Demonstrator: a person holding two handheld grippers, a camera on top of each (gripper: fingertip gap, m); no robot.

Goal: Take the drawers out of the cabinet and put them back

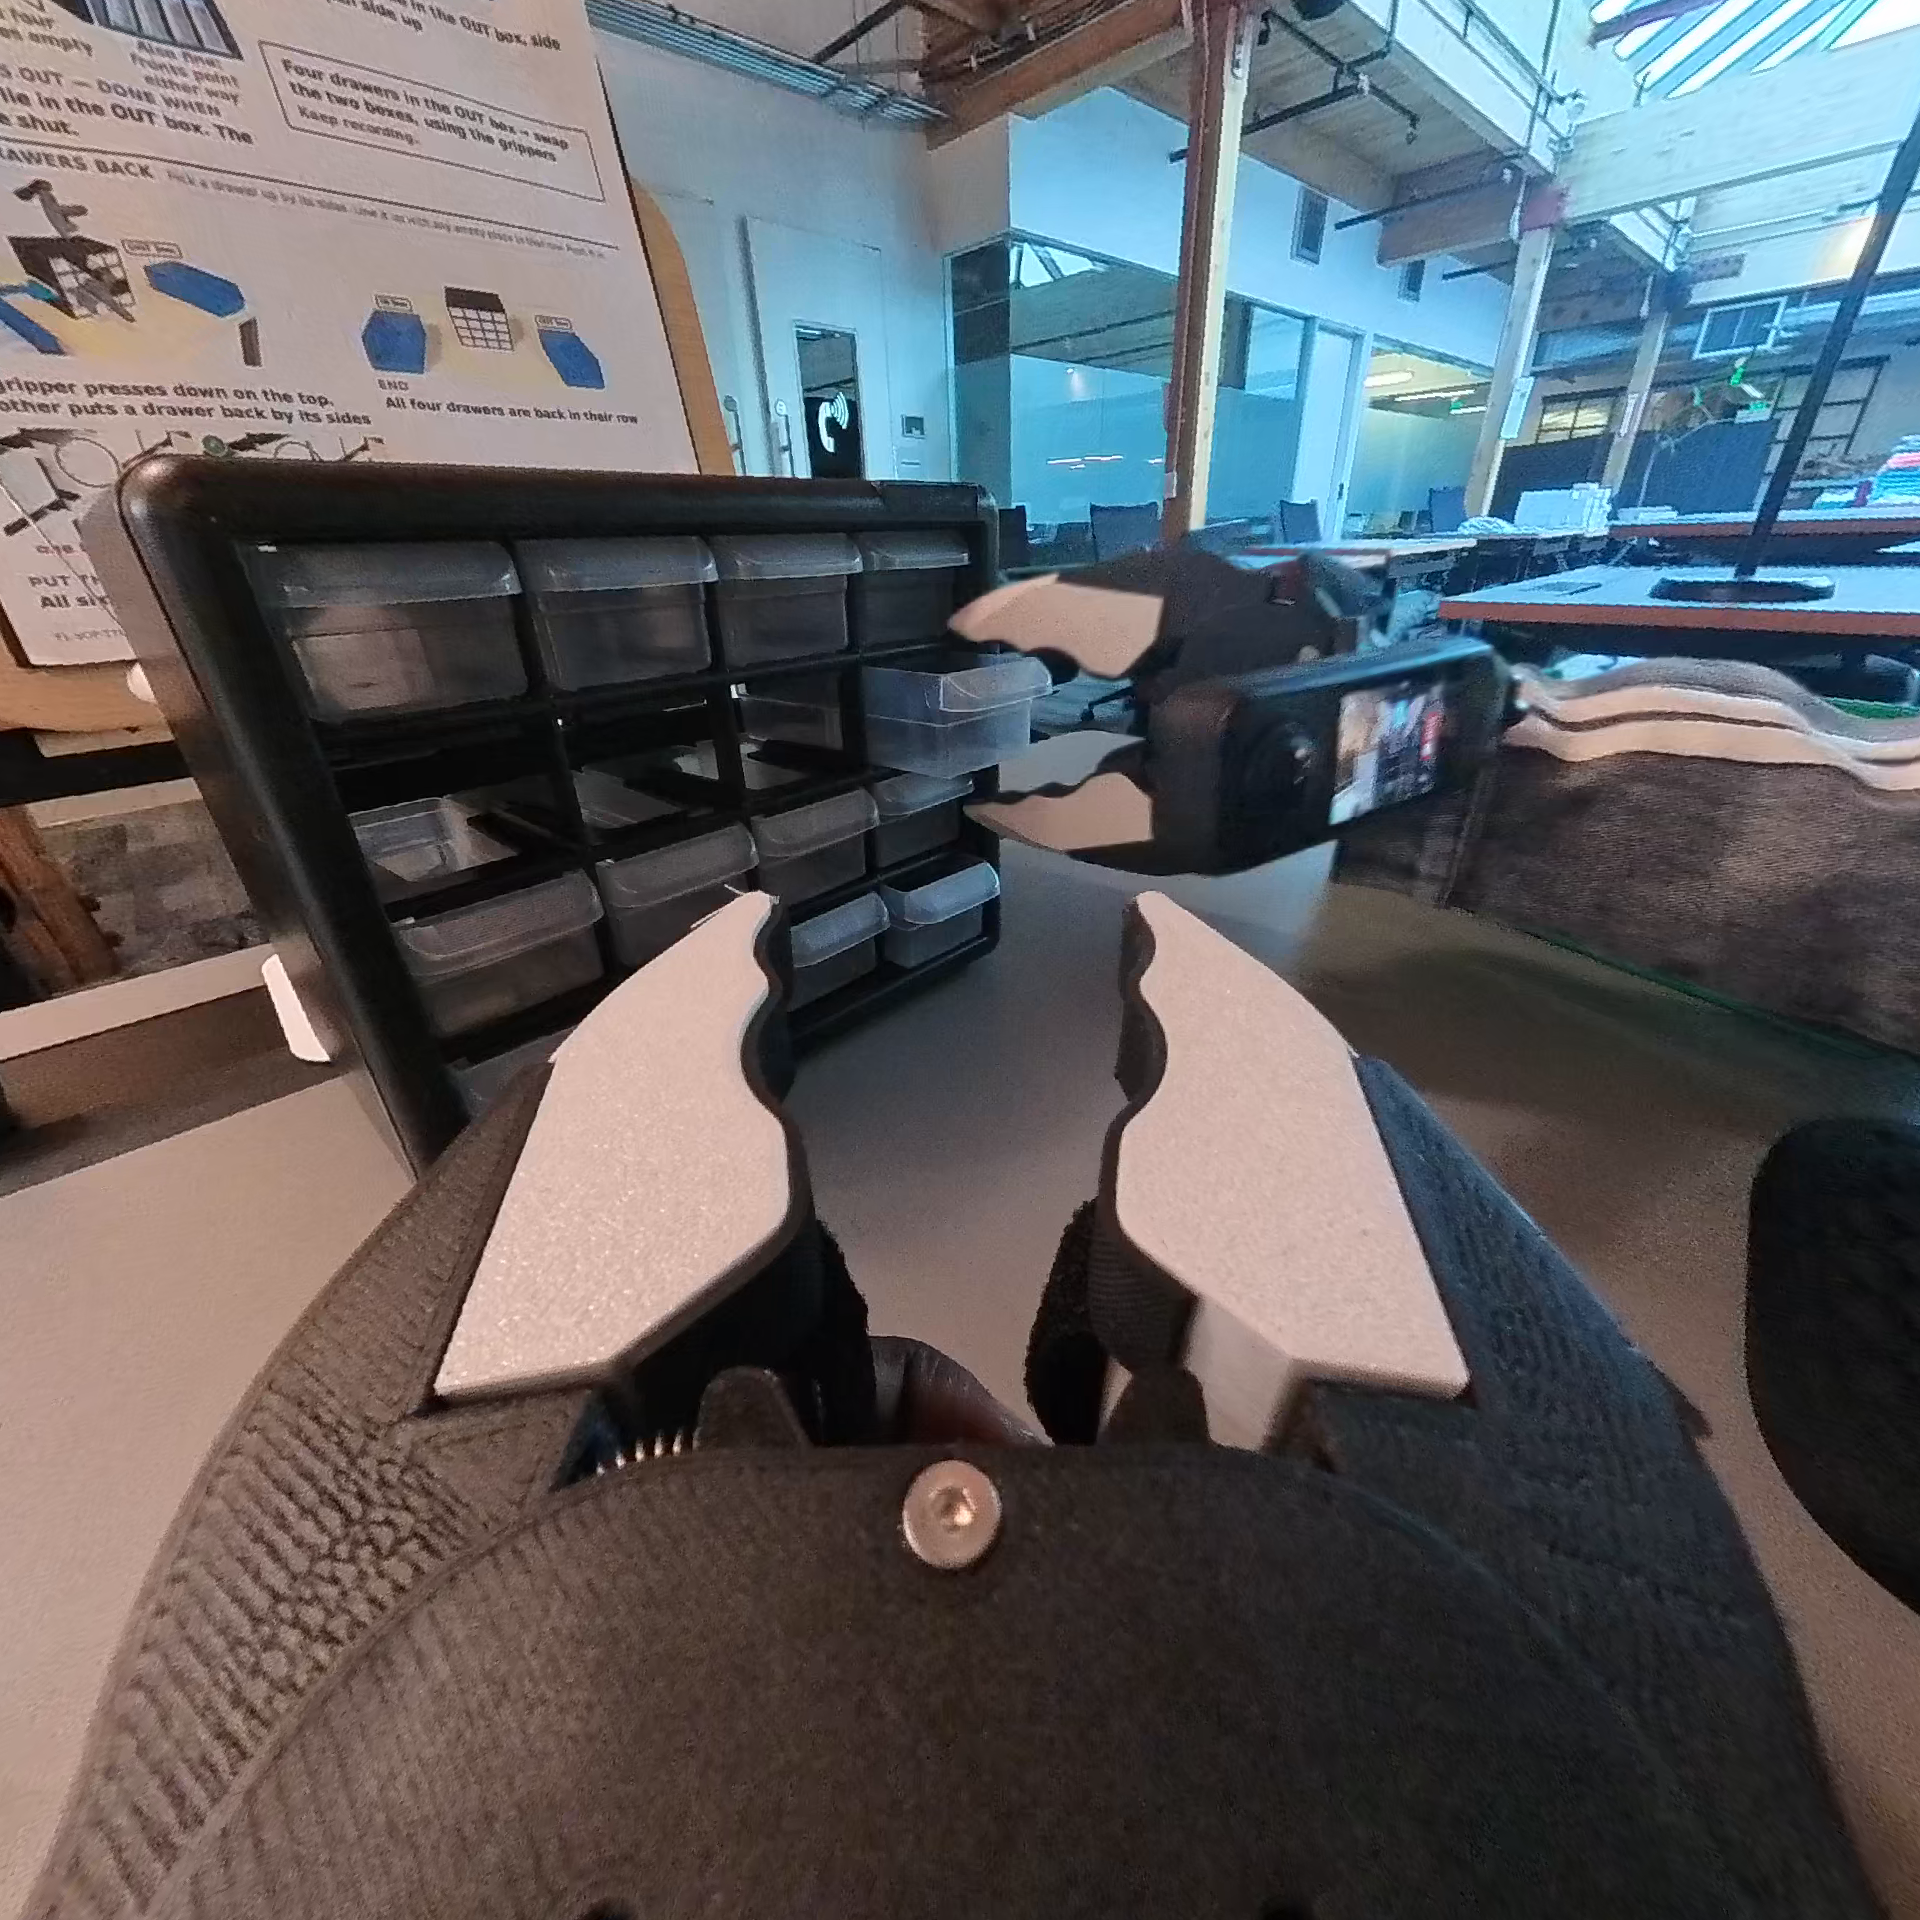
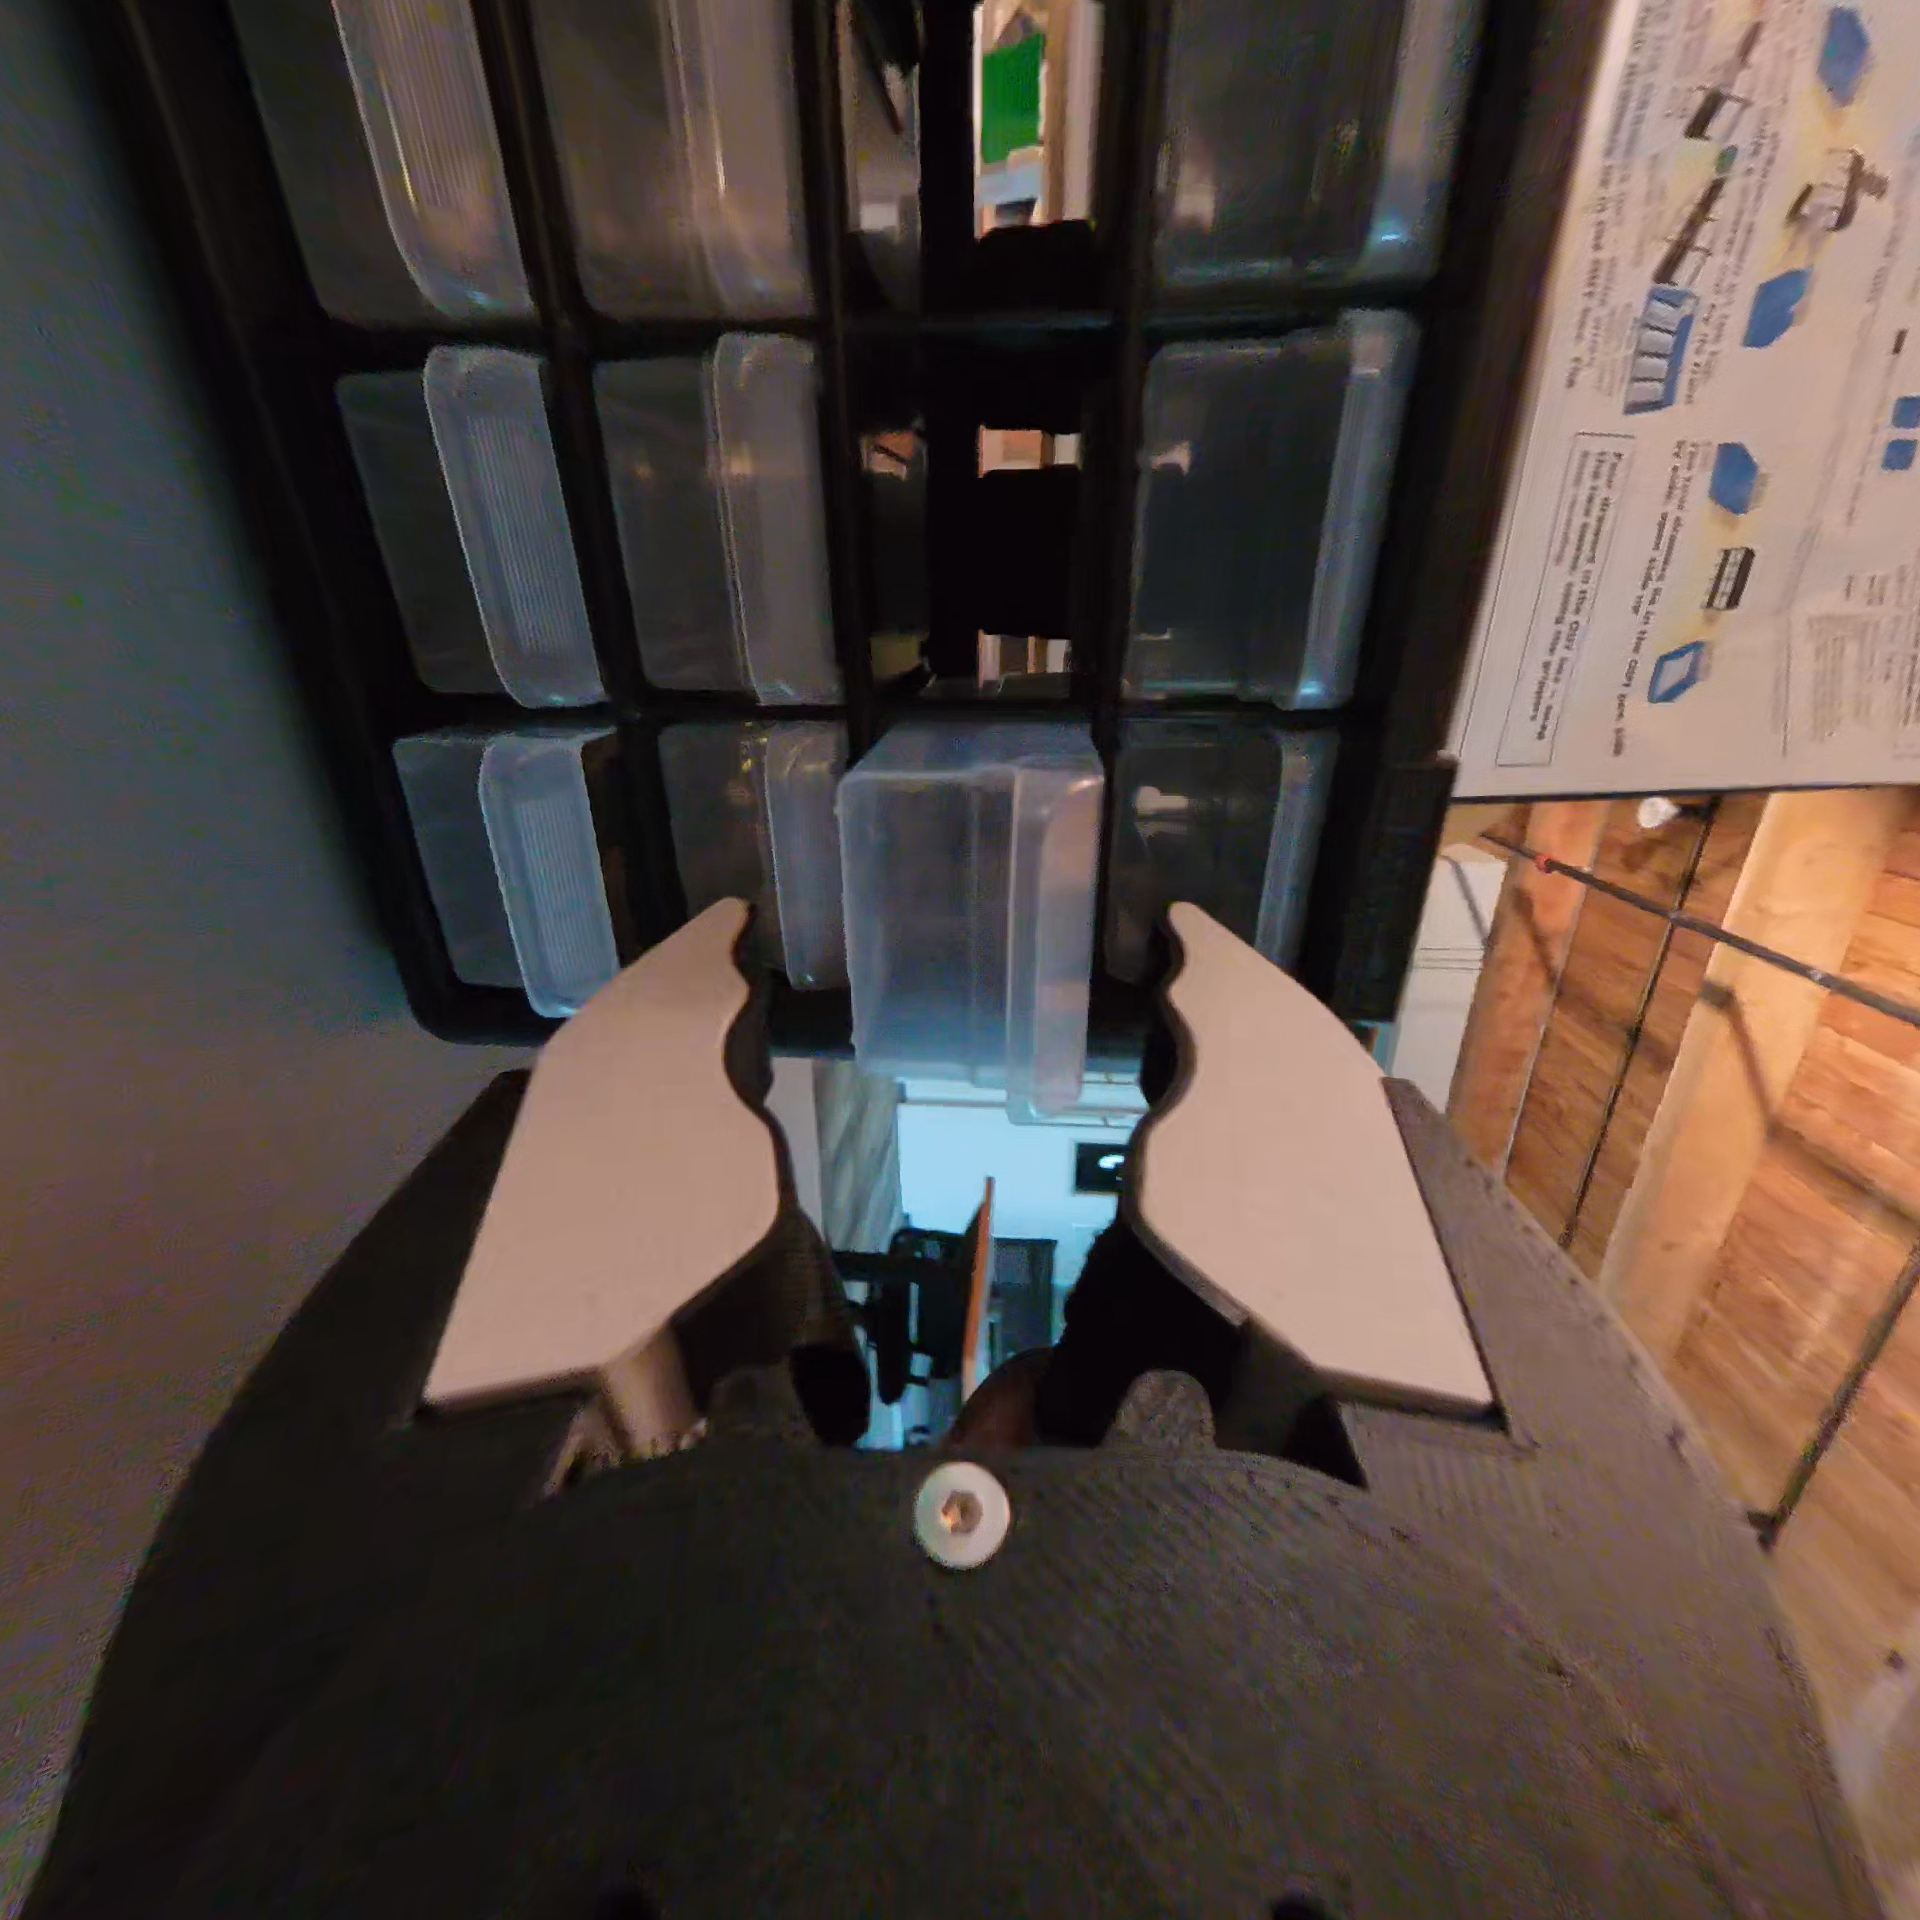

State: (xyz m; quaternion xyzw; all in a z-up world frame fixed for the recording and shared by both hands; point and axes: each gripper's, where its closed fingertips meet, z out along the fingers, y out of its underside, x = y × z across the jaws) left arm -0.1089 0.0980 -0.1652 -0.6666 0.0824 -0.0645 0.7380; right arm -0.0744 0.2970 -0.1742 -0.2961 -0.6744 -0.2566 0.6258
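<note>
I have the cabinet (image 1: 582, 748) standing on the worktop (image 1: 208, 1299), toward its far left edge, with a poster (image 1: 343, 229) behind it. One clear drawer (image 1: 951, 712) juts halfway out of the second row at the cabinet's right-hand column; three other slots in that row look empty, though one drawer sits pushed deep at the left.

The drawer looks like thin clear plastic: light, fairly stiff but easy to flex or crack if squeezed hard, and smooth enough to slip. I judge the flat side walls are the place to take it, near the front, not the lip.

My right gripper (image 1: 971, 717) is turned on its side, and its fingers (image 2: 665, 1049) are spread wide, one above and one below the drawer as the left view shows it. In the right wrist view the drawer lies between the tips with a gap on each side; I see no contact, so it holds nothing.

My left gripper (image 1: 951, 914) hangs low over the worktop in front of the cabinet, fingers moderately apart, empty and touching nothing.
</note>
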